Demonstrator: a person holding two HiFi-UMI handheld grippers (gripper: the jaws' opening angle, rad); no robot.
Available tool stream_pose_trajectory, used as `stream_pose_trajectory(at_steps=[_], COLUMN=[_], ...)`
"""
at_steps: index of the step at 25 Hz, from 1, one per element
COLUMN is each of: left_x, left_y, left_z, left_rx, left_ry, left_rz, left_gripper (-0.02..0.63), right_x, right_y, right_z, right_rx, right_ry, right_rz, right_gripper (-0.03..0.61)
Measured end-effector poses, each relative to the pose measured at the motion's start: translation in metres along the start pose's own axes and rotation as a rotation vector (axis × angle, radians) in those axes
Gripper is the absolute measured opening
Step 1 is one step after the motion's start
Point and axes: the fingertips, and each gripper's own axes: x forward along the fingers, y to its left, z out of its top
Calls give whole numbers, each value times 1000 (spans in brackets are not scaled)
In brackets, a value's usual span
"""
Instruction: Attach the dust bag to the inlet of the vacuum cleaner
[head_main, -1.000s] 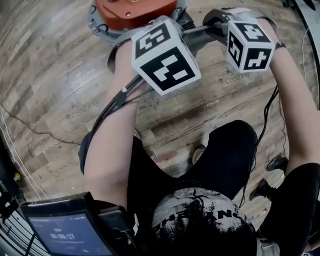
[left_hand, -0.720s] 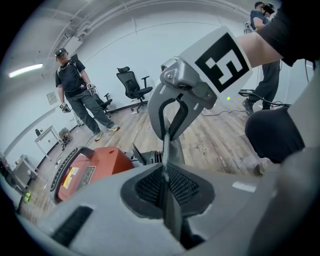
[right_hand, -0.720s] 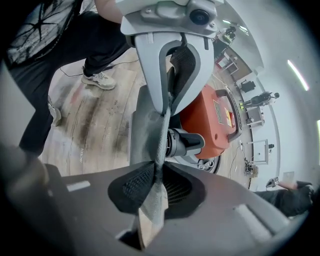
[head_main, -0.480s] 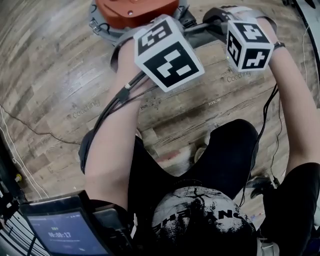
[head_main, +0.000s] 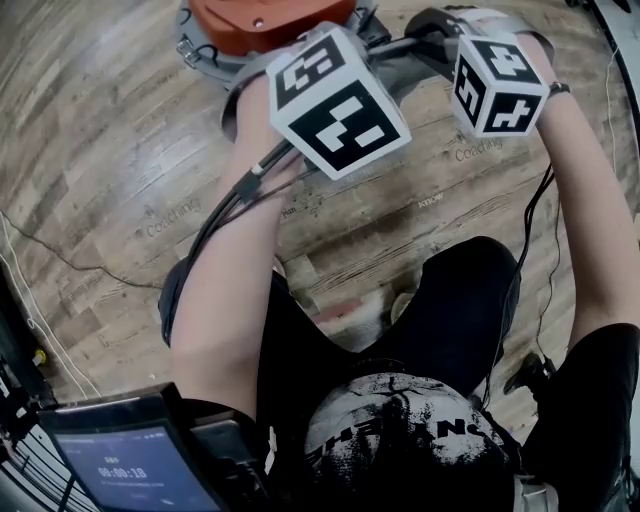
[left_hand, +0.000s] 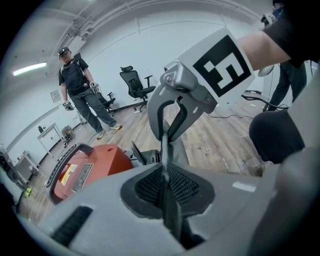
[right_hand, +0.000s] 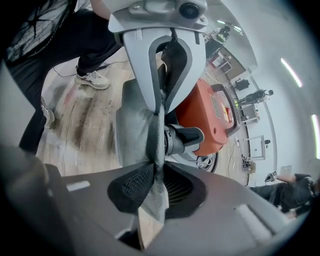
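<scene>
Since the earlier frame, the tablet (head_main: 130, 465) timer has stepped from 00:00:17 to 00:00:18, and the left marker cube (head_main: 335, 100) has drifted slightly right in the head view.

Wood-plank floor (head_main: 100, 150): carries pale print reading "Coaching" (head_main: 170, 218) and "know" (head_main: 430, 203). A second "Coaching" shows partly beside the right marker cube (head_main: 497, 85).

Orange vacuum cleaner (right_hand: 215, 120): sits at the top edge of the head view. Its yellow-and-red label is too small to read.

Grey dust bag (right_hand: 137, 130): hangs between the two grippers, just beside the black inlet (right_hand: 185, 140). Whether it is seated on the inlet cannot be told.

Left gripper (left_hand: 165, 185): jaws nearly together, pinching a thin edge of the bag fabric.

Right gripper (right_hand: 157, 180): jaws narrow, pads clamped on a fold of the same fabric.

Clearance: open floor lies left of the vacuum cleaner in the head view. Thin cables (head_main: 40, 250) run along that side. A second person (left_hand: 80, 90) and an office chair (left_hand: 135, 85) stand well apart.
</scene>
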Motion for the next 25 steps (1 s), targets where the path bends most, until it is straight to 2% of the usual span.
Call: stream_pose_trajectory(at_steps=[5,14,25], left_x=[0,1,1], left_y=[-3,-7,-10], left_z=[-1,-2,6], left_rx=[-26,-61,-22], left_ry=[-8,-14,-47], left_rz=[-18,-28,14], left_gripper=[31,35,46], right_x=[0,1,-2], right_y=[2,5,8], right_z=[1,-1,-2], right_rx=[7,23,27], right_ry=[6,25,29], right_rz=[38,35,11], right_gripper=[66,66,69])
